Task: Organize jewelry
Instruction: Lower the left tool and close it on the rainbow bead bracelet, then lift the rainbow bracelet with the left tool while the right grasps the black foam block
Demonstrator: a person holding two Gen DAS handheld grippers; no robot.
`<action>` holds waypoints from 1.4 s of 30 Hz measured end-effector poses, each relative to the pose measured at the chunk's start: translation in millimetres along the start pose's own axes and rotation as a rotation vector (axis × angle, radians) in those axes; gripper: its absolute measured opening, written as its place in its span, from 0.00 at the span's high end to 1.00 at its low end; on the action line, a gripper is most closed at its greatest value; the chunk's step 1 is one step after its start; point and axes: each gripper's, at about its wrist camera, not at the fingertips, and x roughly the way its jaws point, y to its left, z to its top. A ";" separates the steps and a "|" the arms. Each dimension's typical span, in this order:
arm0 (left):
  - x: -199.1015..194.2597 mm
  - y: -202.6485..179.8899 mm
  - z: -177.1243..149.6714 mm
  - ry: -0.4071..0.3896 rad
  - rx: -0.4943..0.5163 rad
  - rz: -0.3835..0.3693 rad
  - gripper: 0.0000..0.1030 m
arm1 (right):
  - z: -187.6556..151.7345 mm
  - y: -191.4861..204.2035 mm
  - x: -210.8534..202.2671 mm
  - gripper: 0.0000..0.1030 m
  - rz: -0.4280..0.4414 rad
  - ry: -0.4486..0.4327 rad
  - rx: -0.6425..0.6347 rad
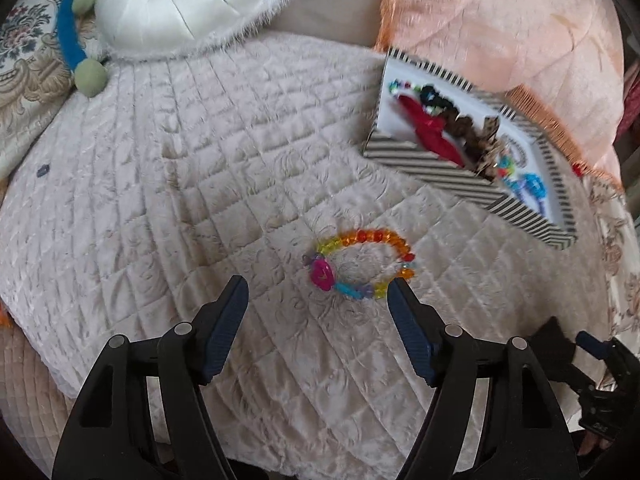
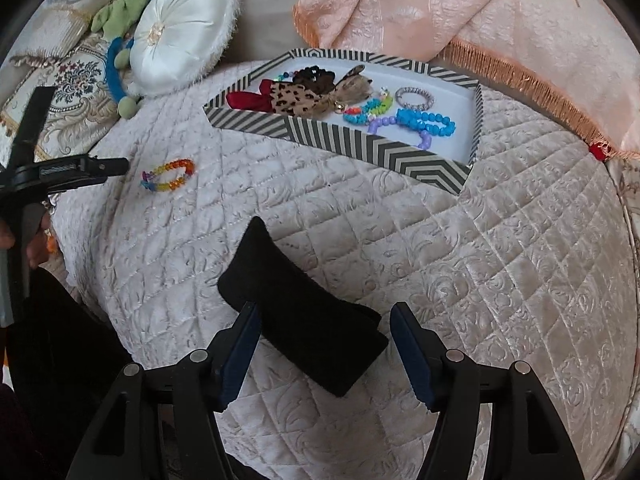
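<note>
1. The left gripper [image 1: 318, 292] points down at a quilted, cream velvet bedspread [image 1: 168, 184]; its jaws stand wide apart with nothing pressed between them.
2. A rainbow bracelet of clear plastic beads with a pink charm [image 1: 360, 264] lies flat on the bedspread just beyond the left gripper's tips, its right edge close against the right finger; whether they touch cannot be told.
3. The right gripper [image 2: 324, 320] also points down, jaws open. A black, soft fabric band [image 2: 304, 320] lies on the bedspread between its fingers, and the pads do not press on it.
4. Far right of the bracelet sits a shallow tray with black-and-white striped walls and a white floor [image 2: 360, 148].
5. In the tray lie a red fabric piece [image 2: 248, 98], a leopard-print scrunchie [image 2: 296, 102], a black scrunchie [image 2: 316, 76], a silver sparkly bracelet [image 2: 414, 98], a bright blue bead bracelet [image 2: 430, 120] and a lilac bead bracelet [image 2: 400, 128].
6. At the far left rests a round, white satin cushion [image 1: 180, 4]; a peach fringed cloth [image 2: 440, 12] lies behind the tray.
</note>
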 end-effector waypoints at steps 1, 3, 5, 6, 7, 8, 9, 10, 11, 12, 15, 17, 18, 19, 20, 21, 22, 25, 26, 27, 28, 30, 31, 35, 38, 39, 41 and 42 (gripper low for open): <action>4.4 -0.3 1.3 0.005 0.006 0.007 0.30 | 0.0 0.1 2.1 0.38 0.006 0.005 -0.005; 13.7 -3.0 4.2 0.010 0.021 0.029 0.30 | 0.6 2.9 6.2 0.38 0.010 0.015 -0.025; 20.7 -3.2 8.2 0.018 0.026 0.040 0.30 | 1.0 4.7 10.1 0.38 0.007 0.014 -0.049; 24.1 -3.4 9.4 0.022 0.027 0.044 0.30 | 1.6 5.7 11.7 0.38 0.010 0.012 -0.058; 28.0 -2.5 10.7 0.028 0.029 0.048 0.30 | 1.8 6.1 13.1 0.41 0.012 0.008 -0.065; 30.7 -2.3 11.5 0.030 0.032 0.049 0.30 | 1.4 6.5 14.0 0.47 0.017 0.003 -0.070; 34.1 -2.0 12.5 0.034 0.034 0.050 0.30 | 0.7 6.8 15.8 0.61 0.026 0.004 -0.074; 37.6 -1.1 14.0 0.039 0.033 0.050 0.30 | -0.2 7.2 16.7 0.66 0.028 0.002 -0.078; 40.3 0.2 14.9 0.044 0.028 0.046 0.30 | -0.5 8.0 17.3 0.68 0.030 -0.001 -0.083; 43.0 1.3 15.5 0.047 0.022 0.041 0.35 | -1.0 9.0 17.7 0.74 0.036 -0.003 -0.087; 45.3 2.6 18.5 0.032 0.025 0.050 0.65 | -1.5 12.4 16.2 0.82 0.036 -0.020 -0.095; 45.5 1.4 21.7 0.038 0.026 0.013 0.87 | -1.5 12.2 14.7 0.83 0.040 -0.029 -0.087; 44.7 0.6 23.2 0.039 0.027 0.011 0.89 | -1.2 11.8 14.1 0.84 0.041 -0.032 -0.082; 43.3 -0.6 23.7 0.035 0.029 0.013 0.92 | -1.3 11.5 13.2 0.84 0.043 -0.035 -0.077; 40.6 -1.2 24.3 0.034 0.028 -0.004 0.92 | -1.5 11.1 11.3 0.84 0.044 -0.040 -0.072; 37.8 -2.1 24.4 0.036 0.024 -0.024 0.92 | -0.9 10.7 10.1 0.85 0.045 -0.044 -0.068; 33.6 -3.6 24.4 0.032 0.021 -0.043 0.92 | -0.9 10.8 7.8 0.85 0.048 -0.051 -0.064; 16.5 -10.2 24.2 0.002 0.039 -0.057 0.92 | -0.9 10.6 -1.7 0.85 0.062 -0.076 -0.050; 9.1 -12.9 24.3 -0.008 0.045 -0.067 0.92 | -0.5 10.5 -5.1 0.85 0.066 -0.084 -0.046; 2.8 -15.7 25.0 -0.018 0.051 -0.074 0.92 | 0.5 10.4 -8.8 0.86 0.069 -0.095 -0.041; -6.7 -19.8 25.4 -0.035 0.063 -0.079 0.92 | 1.4 10.2 -12.3 0.86 0.071 -0.105 -0.036; -22.1 -27.0 26.5 -0.062 0.084 -0.086 0.92 | 2.9 9.7 -19.4 0.86 0.075 -0.124 -0.027; -27.1 -29.9 26.5 -0.072 0.092 -0.088 0.92 | 3.7 9.6 -22.8 0.86 0.078 -0.134 -0.023; -52.5 -43.7 27.3 -0.119 0.129 -0.096 0.92 | 7.2 10.7 -35.8 0.87 0.077 -0.164 -0.018; -66.9 -52.8 30.4 -0.149 0.151 -0.107 0.92 | 9.7 11.6 -44.0 0.91 0.075 -0.181 -0.019; -70.7 -56.4 31.1 -0.157 0.156 -0.109 0.92 | 10.8 11.4 -46.9 0.92 0.072 -0.186 -0.019; -75.9 -61.0 31.5 -0.168 0.165 -0.113 0.92 | 12.4 9.5 -51.0 0.92 0.076 -0.193 -0.013; -78.8 -63.0 31.5 -0.173 0.168 -0.117 0.92 | 13.6 7.5 -52.2 0.92 0.088 -0.190 -0.007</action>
